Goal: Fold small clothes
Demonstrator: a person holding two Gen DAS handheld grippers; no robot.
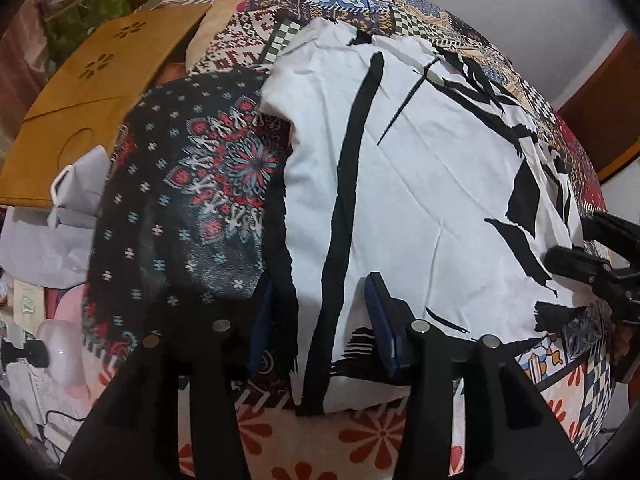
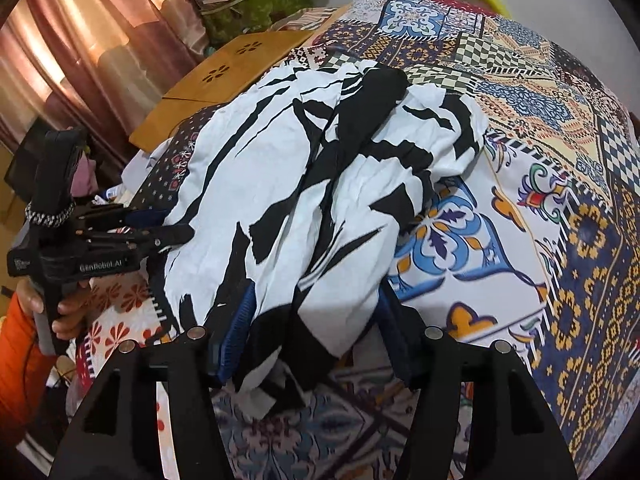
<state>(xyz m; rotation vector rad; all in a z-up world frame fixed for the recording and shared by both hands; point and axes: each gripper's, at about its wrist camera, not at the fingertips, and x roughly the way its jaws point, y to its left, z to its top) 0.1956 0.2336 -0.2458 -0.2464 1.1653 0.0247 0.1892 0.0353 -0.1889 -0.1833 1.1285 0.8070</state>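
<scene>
White-and-black garment [image 1: 420, 184] spread over patterned bedspread [image 2: 520, 208], partly overlapping dark floral cloth [image 1: 192, 200] at its left edge. Left claw [image 1: 320, 320] part-open, pads astride garment's near hem, not pressing it. Right claw [image 2: 316, 320] likewise part-open over bunched near edge of garment [image 2: 320, 184], fabric lying loose between the pads. Left claw [image 2: 176, 236] also seen from right wrist, gripped by hand [image 2: 60, 312]. Wooden board [image 1: 100, 92] beyond the bed.
</scene>
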